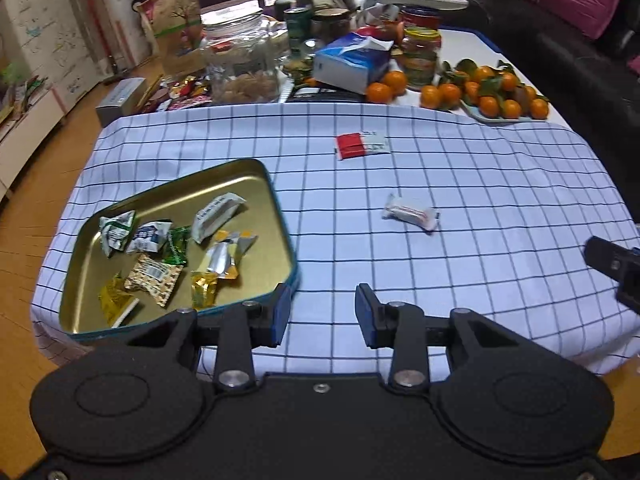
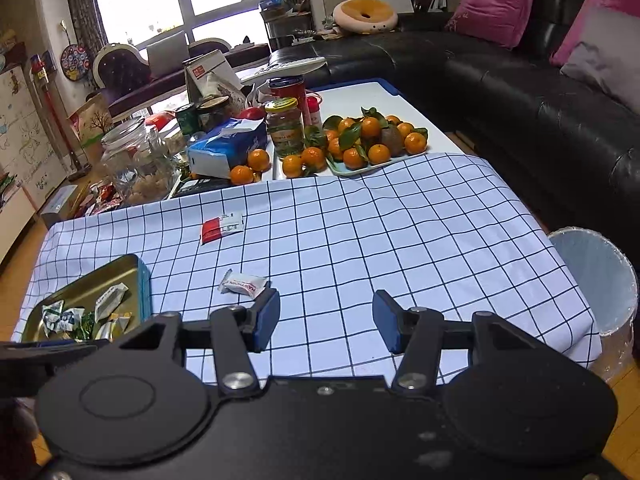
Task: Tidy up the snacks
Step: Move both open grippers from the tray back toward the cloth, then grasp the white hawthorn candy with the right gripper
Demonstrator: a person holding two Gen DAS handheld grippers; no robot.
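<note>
Checked cloth [image 1: 440,200] covering the surface, gold tin [image 1: 256,176] of wrapped snacks lower left, white candy [image 1: 410,213] and red-white packet [image 1: 360,145] loose mid-frame, left gripper [image 1: 322,312] and right gripper [image 2: 326,320] fingers both released, empty.

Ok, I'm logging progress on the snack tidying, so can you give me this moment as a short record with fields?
surface: checked tablecloth
container: gold tin tray, holding several wrapped snacks
snacks left out: red and white packet; white wrapped candy
left gripper: open, empty, beside the tray's near corner
right gripper: open, empty, just short of the white wrapped candy
background: tangerines on a plate, jars, tissue pack
</note>
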